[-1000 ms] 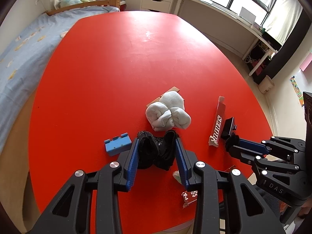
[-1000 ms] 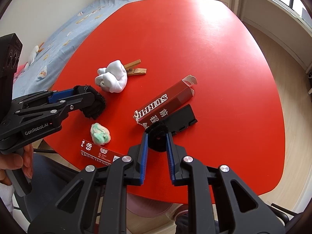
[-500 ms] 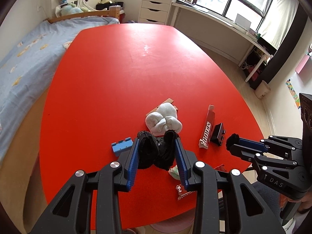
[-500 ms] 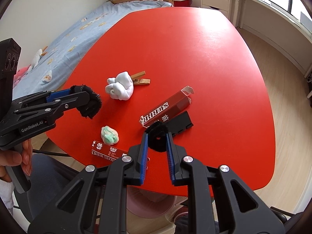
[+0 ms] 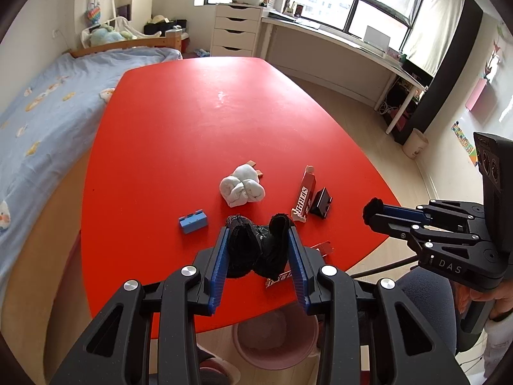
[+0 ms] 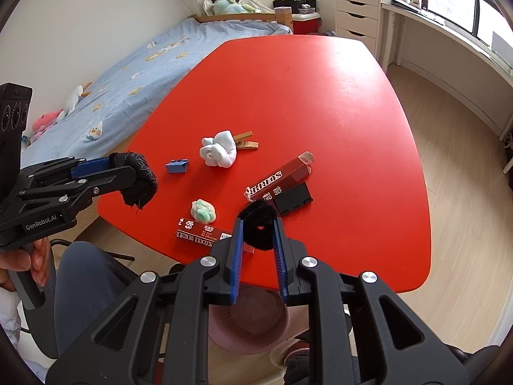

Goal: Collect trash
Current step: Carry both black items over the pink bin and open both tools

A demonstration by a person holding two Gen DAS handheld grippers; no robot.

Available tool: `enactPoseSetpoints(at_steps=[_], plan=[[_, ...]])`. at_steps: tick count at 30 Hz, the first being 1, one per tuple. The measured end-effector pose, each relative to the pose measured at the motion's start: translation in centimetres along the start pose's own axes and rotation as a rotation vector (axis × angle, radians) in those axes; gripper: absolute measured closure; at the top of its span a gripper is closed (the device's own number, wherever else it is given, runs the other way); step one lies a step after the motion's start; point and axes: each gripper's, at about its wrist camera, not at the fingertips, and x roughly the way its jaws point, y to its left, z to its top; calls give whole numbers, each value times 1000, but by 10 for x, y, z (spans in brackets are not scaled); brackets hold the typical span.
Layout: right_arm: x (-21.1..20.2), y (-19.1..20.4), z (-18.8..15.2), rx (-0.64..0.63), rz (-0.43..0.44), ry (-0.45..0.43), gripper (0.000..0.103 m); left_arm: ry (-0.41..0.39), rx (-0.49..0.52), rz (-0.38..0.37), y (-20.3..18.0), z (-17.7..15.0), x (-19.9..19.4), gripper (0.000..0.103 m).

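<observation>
My left gripper (image 5: 259, 234) is shut on a black balled-up sock (image 5: 247, 250) and holds it in the air over the near edge of the red table (image 5: 192, 128). In the right wrist view the same left gripper (image 6: 136, 176) and sock (image 6: 142, 187) hang at the left, off the table's corner. My right gripper (image 6: 258, 224) is shut on a black fuzzy hair ring (image 6: 256, 210), also lifted above the near edge. Seen from the left wrist, that right gripper (image 5: 373, 216) shows the ring (image 5: 371, 209) at its tip.
On the table lie a white sock ball (image 6: 219, 154), a wooden clothespin (image 6: 245, 141), a blue block (image 6: 177, 165), a red carton (image 6: 279, 179), a black clip (image 6: 293, 197), a green-white wad (image 6: 203, 210) and a red packet (image 6: 202, 232). A pink bin (image 5: 275, 337) stands under the near edge. A bed (image 6: 144, 64) runs along the left.
Both grippers have risen and drawn back from the table, each keeping its black item. The things on the table look smaller and have not moved.
</observation>
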Motion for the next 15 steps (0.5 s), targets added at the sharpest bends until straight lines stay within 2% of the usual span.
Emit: enactPoseSetpoints(at_steps=[15], plan=[[-46,31,-39,-65,50,-37,85,12,23,-48,-19,-48,-30,68]])
